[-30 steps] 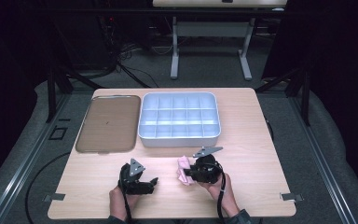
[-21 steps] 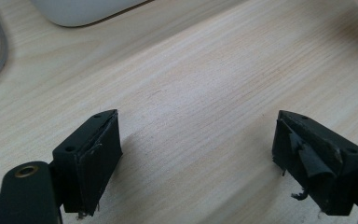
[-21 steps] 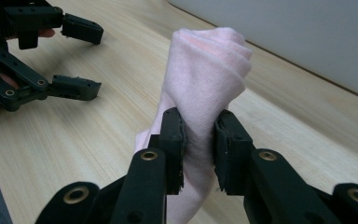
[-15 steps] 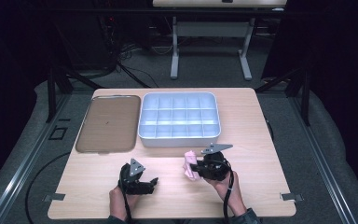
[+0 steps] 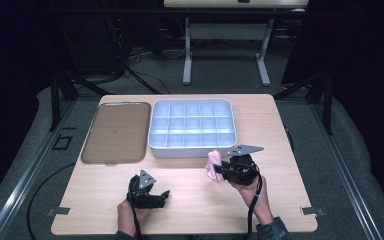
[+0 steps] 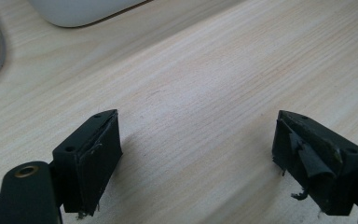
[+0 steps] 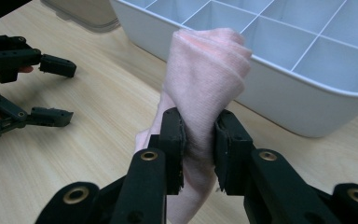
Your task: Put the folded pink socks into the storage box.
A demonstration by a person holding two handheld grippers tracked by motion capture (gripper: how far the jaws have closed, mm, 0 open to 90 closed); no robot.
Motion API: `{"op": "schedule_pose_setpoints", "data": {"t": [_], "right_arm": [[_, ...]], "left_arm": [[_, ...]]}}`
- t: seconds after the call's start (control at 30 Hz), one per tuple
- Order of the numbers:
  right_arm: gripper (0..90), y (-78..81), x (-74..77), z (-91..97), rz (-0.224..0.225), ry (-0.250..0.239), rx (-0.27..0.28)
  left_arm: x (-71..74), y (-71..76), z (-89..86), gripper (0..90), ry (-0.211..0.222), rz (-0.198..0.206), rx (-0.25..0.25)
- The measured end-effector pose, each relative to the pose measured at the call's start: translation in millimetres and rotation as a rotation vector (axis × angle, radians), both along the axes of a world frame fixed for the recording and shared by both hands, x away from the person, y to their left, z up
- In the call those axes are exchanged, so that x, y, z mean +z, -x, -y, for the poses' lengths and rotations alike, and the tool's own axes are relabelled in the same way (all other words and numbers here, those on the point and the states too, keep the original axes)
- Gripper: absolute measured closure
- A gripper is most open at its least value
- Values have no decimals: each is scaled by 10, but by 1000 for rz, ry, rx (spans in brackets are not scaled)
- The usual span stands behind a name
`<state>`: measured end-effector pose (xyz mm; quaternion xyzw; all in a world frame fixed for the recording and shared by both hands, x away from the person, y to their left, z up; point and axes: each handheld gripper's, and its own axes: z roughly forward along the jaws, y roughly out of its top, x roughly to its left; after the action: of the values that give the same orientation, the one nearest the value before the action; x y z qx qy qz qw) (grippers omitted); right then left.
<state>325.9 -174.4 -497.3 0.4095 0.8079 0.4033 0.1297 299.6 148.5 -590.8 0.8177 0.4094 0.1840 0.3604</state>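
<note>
A folded pink cloth [image 7: 204,93] is hanging pinched between the jaws of the right gripper [image 5: 219,171], lifted clear of the wooden table [image 5: 280,130] just in front of the white compartment tray's [image 5: 192,150] near wall. To its left, well apart, the left gripper [image 5: 164,196] is resting low over bare tabletop with its jaws spread wide and holding nothing. A brown-tinted lid [image 5: 114,132] is lying beside the tray.

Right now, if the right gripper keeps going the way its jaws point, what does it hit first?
Probably the near wall of the white divided tray. The right gripper, shut on the pink cloth, points at it; the cloth would likely touch first. Height over the rim is unclear.
</note>
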Motion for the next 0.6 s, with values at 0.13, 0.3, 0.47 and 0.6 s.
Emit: {"op": "schedule_pose_setpoints", "data": {"t": [0.13, 0.3, 0.47, 0.6], "right_arm": [[747, -17, 59, 37, 10, 3, -9], [746, -43, 125, 82, 33, 0, -26], [746, -92, 241, 161, 73, -5, -57], [746, -148, 326, 212, 93, 4, -75]], "left_arm": [[0, 0, 0, 151, 0, 0, 0], [0, 0, 0, 151, 0, 0, 0], [0, 0, 0, 151, 0, 0, 0], [0, 0, 1, 151, 1, 0, -1]]}}
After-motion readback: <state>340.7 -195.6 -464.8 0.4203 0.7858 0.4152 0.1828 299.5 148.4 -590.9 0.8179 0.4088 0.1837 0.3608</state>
